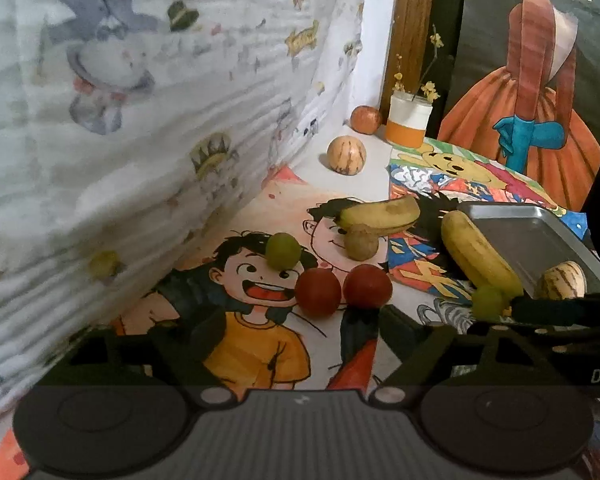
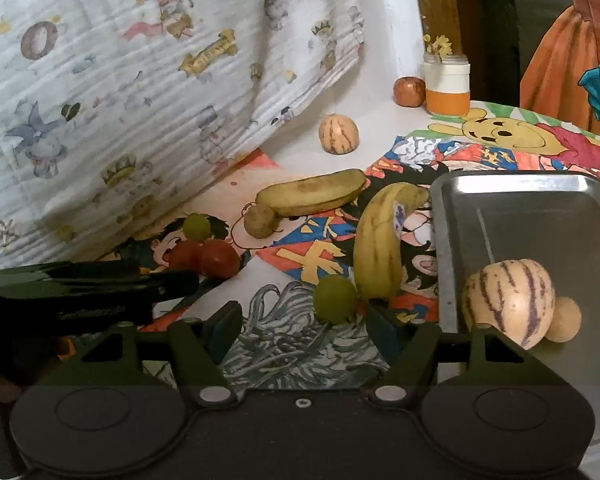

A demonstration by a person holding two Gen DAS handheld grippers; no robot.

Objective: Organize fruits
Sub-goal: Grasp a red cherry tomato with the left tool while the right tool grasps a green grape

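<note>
Now the fruits lie spread on a table covered with cartoon drawings (image 2: 292, 344). Two red round fruits (image 1: 342, 289) touch each other, with a green one (image 1: 283, 251) just behind them. One banana (image 2: 311, 193) rests on a small brown fruit (image 2: 261, 221); a second banana (image 2: 380, 244) lies just beside the metal tray (image 2: 540, 216). Inside the tray is a striped melon (image 2: 508, 302), touching a small tan fruit (image 2: 564, 319). Another striped melon (image 2: 338, 134) and a reddish fruit (image 2: 409, 91) sit far back, near an orange and white jar (image 2: 447, 90). The left gripper (image 1: 296, 332) has its fingers apart, with the red fruits ahead of them. The right gripper (image 2: 304, 330) is also apart, a green fruit (image 2: 335, 298) just before its fingers, not clamped.
</note>
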